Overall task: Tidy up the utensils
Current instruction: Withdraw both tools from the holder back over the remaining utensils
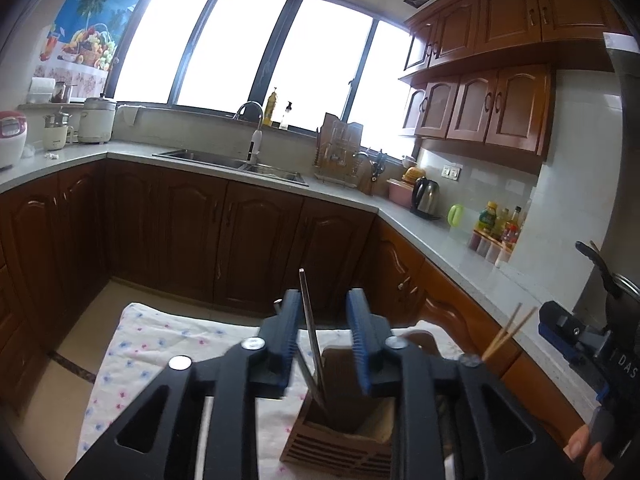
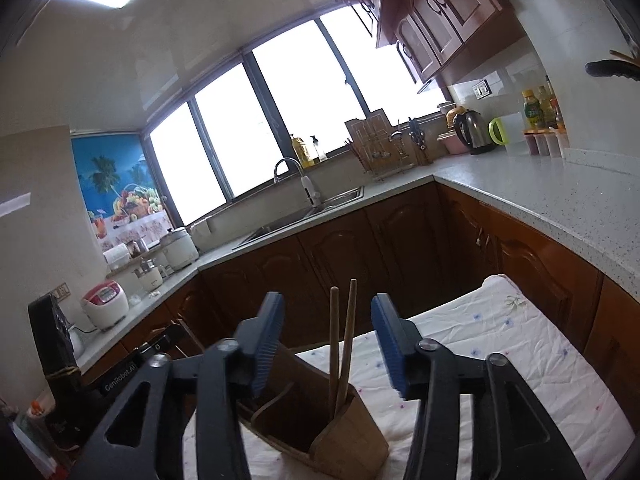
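We are finding both grippers spread: left gripper (image 1: 323,338) flanking a metal utensil (image 1: 310,332) standing near-upright in the wooden holder (image 1: 340,440); right gripper (image 2: 328,344) straddling upright chopsticks (image 2: 342,340).

Home kitchen, L-shaped pale speckled stone worktop (image 1: 408,220) over dark carved wooden cabinets (image 1: 192,236), stainless steel sink (image 1: 236,162) with curved chrome tap (image 1: 252,114) under wide windows (image 1: 256,56), steel electric kettle (image 1: 426,196), white rice cooker (image 1: 96,120), sauce bottles (image 1: 500,220), fruit poster (image 1: 88,20)
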Demonstrator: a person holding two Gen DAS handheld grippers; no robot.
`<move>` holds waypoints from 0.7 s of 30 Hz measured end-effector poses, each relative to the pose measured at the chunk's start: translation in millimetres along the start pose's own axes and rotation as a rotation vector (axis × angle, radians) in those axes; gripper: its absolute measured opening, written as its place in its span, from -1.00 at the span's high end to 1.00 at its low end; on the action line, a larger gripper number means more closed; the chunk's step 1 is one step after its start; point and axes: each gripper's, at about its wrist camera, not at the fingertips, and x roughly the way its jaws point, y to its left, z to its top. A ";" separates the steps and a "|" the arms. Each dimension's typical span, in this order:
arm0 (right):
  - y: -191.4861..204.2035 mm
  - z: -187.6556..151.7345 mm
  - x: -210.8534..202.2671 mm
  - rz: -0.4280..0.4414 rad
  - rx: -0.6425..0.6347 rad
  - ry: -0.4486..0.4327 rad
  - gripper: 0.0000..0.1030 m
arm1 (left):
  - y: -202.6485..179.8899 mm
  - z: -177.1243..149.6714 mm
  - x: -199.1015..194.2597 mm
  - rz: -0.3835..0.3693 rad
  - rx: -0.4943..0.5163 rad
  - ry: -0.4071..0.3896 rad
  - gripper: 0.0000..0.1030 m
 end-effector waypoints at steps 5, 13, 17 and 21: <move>-1.1 -2.6 -15.8 0.029 0.022 -0.019 -0.69 | -0.1 -11.0 -31.0 0.026 0.004 -0.048 -0.55; -6.2 -12.0 -41.5 0.041 0.044 -0.003 -0.71 | 10.4 -32.4 -73.3 0.014 -0.027 -0.031 -0.58; -5.3 -17.4 -54.6 0.042 0.049 0.009 -0.71 | 14.4 -41.9 -91.3 0.026 -0.037 -0.001 -0.62; -5.0 -27.5 -67.6 0.039 0.049 0.027 -0.71 | 17.6 -48.0 -106.9 0.037 -0.049 0.038 -0.64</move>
